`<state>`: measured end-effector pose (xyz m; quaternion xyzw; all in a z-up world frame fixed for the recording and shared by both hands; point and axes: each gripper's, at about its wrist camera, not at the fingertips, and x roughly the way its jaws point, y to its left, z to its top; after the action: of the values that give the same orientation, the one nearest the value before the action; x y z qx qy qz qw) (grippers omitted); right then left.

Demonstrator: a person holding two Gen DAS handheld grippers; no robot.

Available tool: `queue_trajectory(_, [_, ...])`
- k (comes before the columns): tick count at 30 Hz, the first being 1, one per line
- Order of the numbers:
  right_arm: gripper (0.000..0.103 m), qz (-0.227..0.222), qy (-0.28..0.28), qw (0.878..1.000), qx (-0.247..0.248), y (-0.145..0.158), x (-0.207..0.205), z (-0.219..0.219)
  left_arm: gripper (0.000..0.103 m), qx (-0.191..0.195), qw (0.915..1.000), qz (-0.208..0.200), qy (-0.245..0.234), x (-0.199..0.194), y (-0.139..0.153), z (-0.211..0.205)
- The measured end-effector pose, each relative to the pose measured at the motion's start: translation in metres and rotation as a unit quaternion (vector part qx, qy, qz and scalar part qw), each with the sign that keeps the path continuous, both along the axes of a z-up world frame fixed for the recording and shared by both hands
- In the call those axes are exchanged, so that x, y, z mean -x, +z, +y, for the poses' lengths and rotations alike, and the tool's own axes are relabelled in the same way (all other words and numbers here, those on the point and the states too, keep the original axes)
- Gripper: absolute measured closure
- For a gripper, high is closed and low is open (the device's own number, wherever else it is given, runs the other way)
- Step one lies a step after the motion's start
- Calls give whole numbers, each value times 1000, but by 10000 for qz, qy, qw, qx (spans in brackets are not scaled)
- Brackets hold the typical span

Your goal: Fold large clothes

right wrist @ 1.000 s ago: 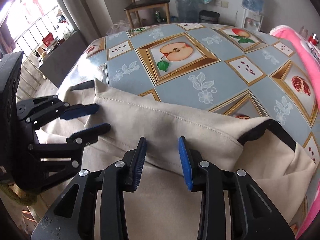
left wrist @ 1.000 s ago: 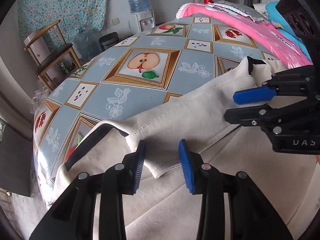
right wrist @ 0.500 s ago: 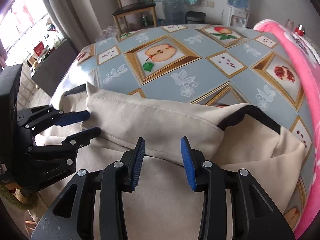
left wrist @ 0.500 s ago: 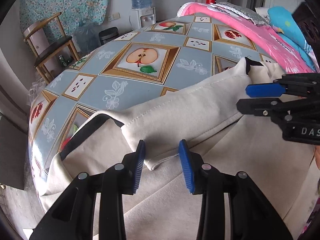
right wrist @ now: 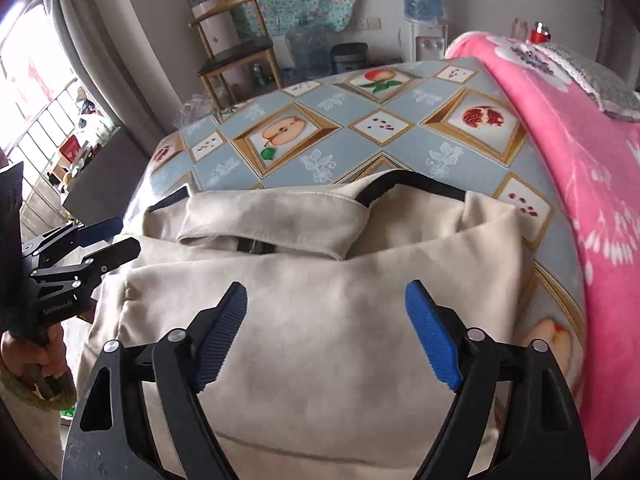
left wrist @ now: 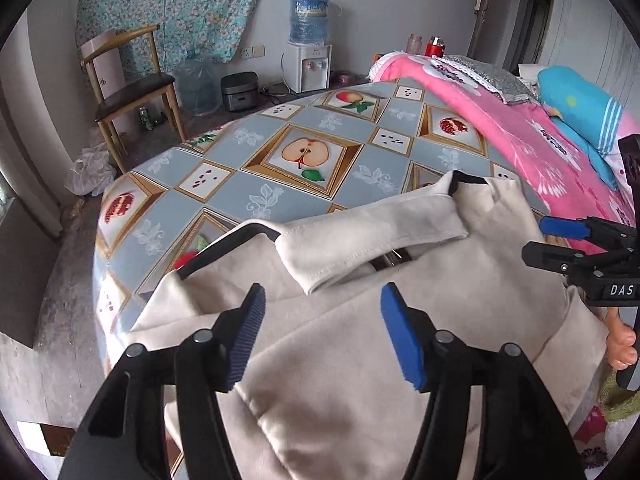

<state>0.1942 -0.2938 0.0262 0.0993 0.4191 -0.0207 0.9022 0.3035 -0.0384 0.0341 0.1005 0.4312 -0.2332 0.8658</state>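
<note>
Both claws, left claw (left wrist: 322, 334) and right claw (right wrist: 326, 332), have just spread apart, empty, above the cream garment (right wrist: 320, 292); soft, limp cloth, best pinched at its hemmed edges.

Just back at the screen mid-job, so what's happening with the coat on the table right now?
A person with a gripper in each hand is folding a beige coat on a table with a fruit-pattern cloth. The collar end has been folded over and lies flat. Both grippers have just been opening: the left gripper and the right gripper now hang open above the fabric with nothing between their pads. The coat lies loose, so this fold looks finished and released.
</note>
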Motion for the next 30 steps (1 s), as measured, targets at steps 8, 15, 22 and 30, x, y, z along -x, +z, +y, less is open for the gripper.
queue_trajectory(8, [8,-266,-169,9991,-275,-6,114,13,18,233,9994,37,263,115,18,44])
queue_trajectory(15, [8,-157,-301,9991,-273,-30,153,30,18,136,9942,-42,1068,184,-17,67])
queue_trajectory(22, [8,45,-102,9999,-128,-49,153,52,18,-82,9878,85,1551,208,-49,92])
queue_trajectory(30, [8,152,282,9995,44,-66,147,77,18,-178,9824,-53,1857,217,-58,117])
